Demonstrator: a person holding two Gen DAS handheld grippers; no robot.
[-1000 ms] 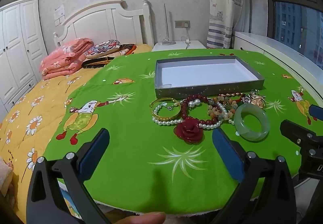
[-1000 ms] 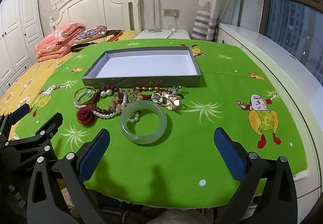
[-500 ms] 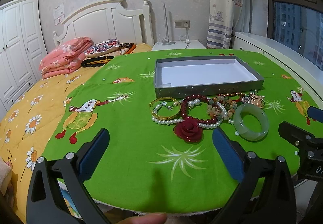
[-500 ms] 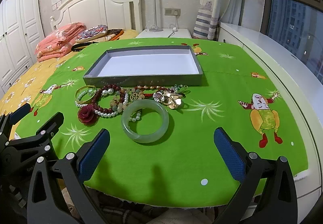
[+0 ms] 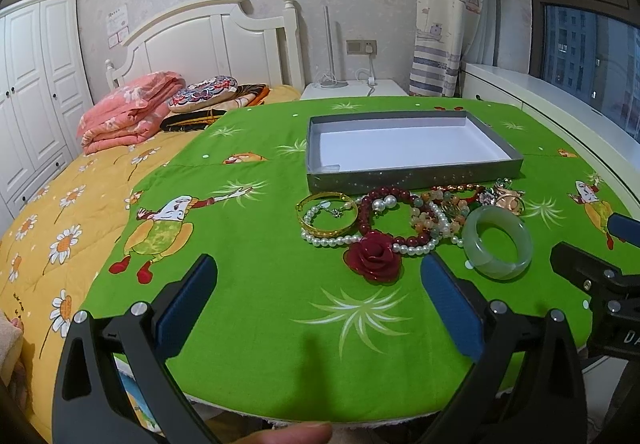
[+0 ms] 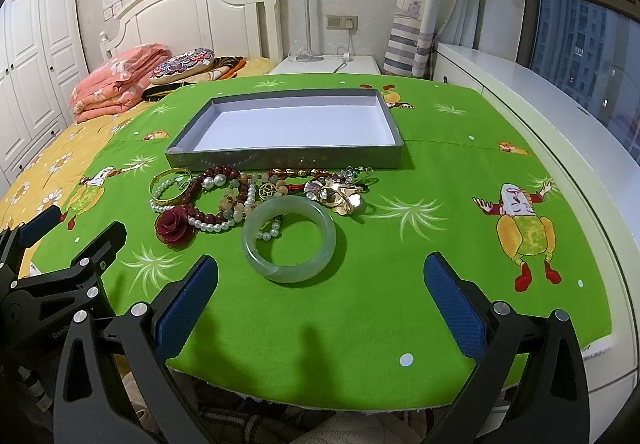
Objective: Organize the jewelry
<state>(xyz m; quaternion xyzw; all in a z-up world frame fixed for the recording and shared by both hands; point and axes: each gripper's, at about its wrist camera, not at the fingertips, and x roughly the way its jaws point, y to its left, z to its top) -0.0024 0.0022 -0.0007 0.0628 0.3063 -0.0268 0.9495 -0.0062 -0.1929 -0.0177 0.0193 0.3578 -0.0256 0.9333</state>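
A pile of jewelry lies on the green cloth in front of an empty grey tray. It holds a pale green jade bangle, a dark red rose piece, a gold bangle, a pearl strand, red beads and a gold brooch. My left gripper is open, near the cloth's front edge, short of the rose. My right gripper is open just short of the jade bangle.
The green cartoon cloth covers a table beside a bed with a yellow daisy quilt on the left. A white ledge runs along the right under a window. A fingertip shows at the bottom edge.
Both grippers have eased slightly forward toward the jewelry; the jade bangle sits a little nearer the right gripper. Nothing has been touched or moved.
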